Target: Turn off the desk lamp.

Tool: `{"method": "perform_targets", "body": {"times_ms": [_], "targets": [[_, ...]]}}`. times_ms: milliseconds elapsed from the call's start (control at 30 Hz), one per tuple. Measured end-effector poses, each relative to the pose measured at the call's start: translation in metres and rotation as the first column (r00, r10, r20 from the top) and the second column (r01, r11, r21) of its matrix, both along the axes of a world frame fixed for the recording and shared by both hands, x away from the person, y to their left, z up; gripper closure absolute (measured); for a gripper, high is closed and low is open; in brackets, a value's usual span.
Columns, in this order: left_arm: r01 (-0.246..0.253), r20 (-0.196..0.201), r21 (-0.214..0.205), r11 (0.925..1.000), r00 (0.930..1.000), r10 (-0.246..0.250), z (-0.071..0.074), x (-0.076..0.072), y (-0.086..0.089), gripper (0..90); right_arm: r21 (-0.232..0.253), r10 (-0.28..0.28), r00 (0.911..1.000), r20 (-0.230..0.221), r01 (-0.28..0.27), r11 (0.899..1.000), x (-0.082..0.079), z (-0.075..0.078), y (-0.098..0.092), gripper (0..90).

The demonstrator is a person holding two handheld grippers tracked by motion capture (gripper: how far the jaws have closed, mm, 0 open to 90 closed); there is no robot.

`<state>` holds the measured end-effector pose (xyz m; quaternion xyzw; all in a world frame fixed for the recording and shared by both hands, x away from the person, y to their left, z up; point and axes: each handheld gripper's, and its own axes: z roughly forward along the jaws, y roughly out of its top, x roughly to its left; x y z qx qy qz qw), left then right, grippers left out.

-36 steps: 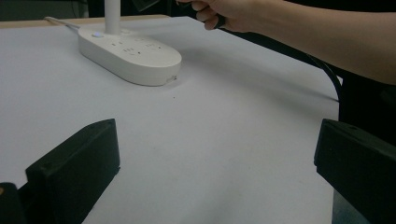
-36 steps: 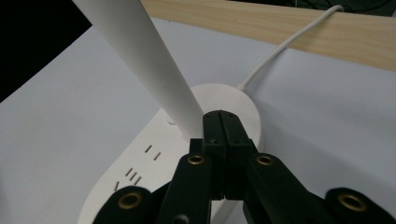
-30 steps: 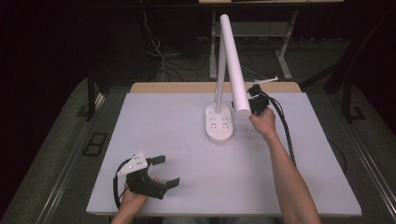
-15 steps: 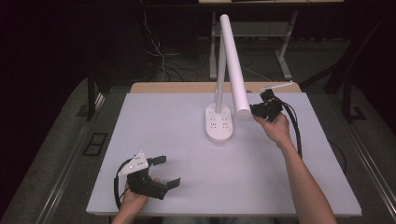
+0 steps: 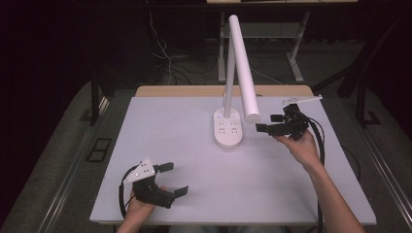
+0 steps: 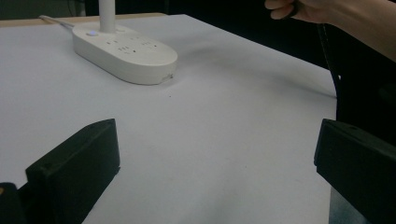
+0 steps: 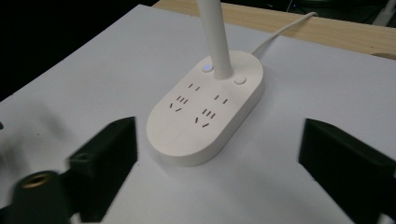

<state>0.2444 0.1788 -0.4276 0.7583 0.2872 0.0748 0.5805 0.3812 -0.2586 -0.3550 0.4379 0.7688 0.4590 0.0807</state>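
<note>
A white desk lamp stands mid-table on an oval base [image 5: 228,130] with sockets and two buttons, also seen in the right gripper view [image 7: 205,112] and the left gripper view [image 6: 125,51]. Its tube head [image 5: 244,68] slants down toward the right. My right gripper [image 5: 270,123] hovers open just right of the base, below the head's tip, jaws pointing at the base. In its own view the open jaws [image 7: 219,158] frame the base. My left gripper [image 5: 172,178] rests open near the table's front left edge, nothing between its jaws [image 6: 215,163].
The white table top [image 5: 184,126] has a wooden strip [image 5: 194,91] along its back edge. The lamp's cord [image 7: 285,28] runs off the back. Desk legs and cables stand on the dark floor [image 5: 58,145] behind. A white pen-like thing [image 5: 303,99] lies at the back right.
My right gripper has come down and to the right from beside the lamp head's tip, turning its jaws toward the base. The left gripper has stayed put.
</note>
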Motion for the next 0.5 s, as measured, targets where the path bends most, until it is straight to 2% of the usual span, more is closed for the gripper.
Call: {"method": "perform_targets", "body": {"times_ms": [67, 233, 267, 333, 367, 400, 467, 500], "targets": [[0.000, 0.001, 0.001, 1.0000, 1.0000, 0.000, 0.000, 0.000, 0.000, 0.0, 0.018, -0.002, 1.0000, -0.001, 0.002, 1.000, -0.010, 0.001, -0.003, 0.8], [0.000, 0.005, 0.002, 1.0000, 1.0000, 0.000, 0.001, -0.001, 0.000, 0.0, 0.038, -0.005, 1.0000, 0.000, 0.005, 0.999, -0.031, 0.000, -0.012, 0.7], [-0.002, 0.003, 0.000, 1.0000, 1.0000, 0.002, 0.000, -0.001, 0.000, 0.0, 0.038, -0.005, 1.0000, 0.000, 0.005, 0.999, -0.031, 0.000, -0.012, 0.7], [-0.002, 0.002, 0.001, 1.0000, 1.0000, 0.002, 0.000, -0.001, 0.000, 0.0, 0.045, -0.009, 0.9999, 0.009, 0.008, 0.999, -0.044, 0.000, -0.017, 0.7], [-0.002, 0.004, 0.002, 1.0000, 1.0000, 0.002, 0.000, -0.001, 0.000, 0.0, 0.045, -0.009, 0.9999, 0.009, 0.008, 0.999, -0.044, 0.000, -0.017, 0.7], [-0.003, 0.002, 0.001, 1.0000, 1.0000, 0.003, 0.000, -0.001, 0.000, 0.0, 0.046, -0.007, 0.9998, 0.017, 0.006, 0.999, -0.053, 0.000, -0.019, 0.7], [-0.004, 0.002, 0.002, 1.0000, 1.0000, 0.004, 0.000, -0.001, 0.000, 0.0, 0.043, -0.006, 0.9998, 0.018, 0.005, 0.999, -0.057, -0.001, -0.020, 0.7], [-0.006, 0.001, 0.000, 1.0000, 1.0000, 0.006, 0.001, -0.001, 0.000, 0.0, 0.041, 0.000, 0.9998, 0.018, 0.000, 0.999, -0.066, -0.004, -0.021, 0.7]]}}
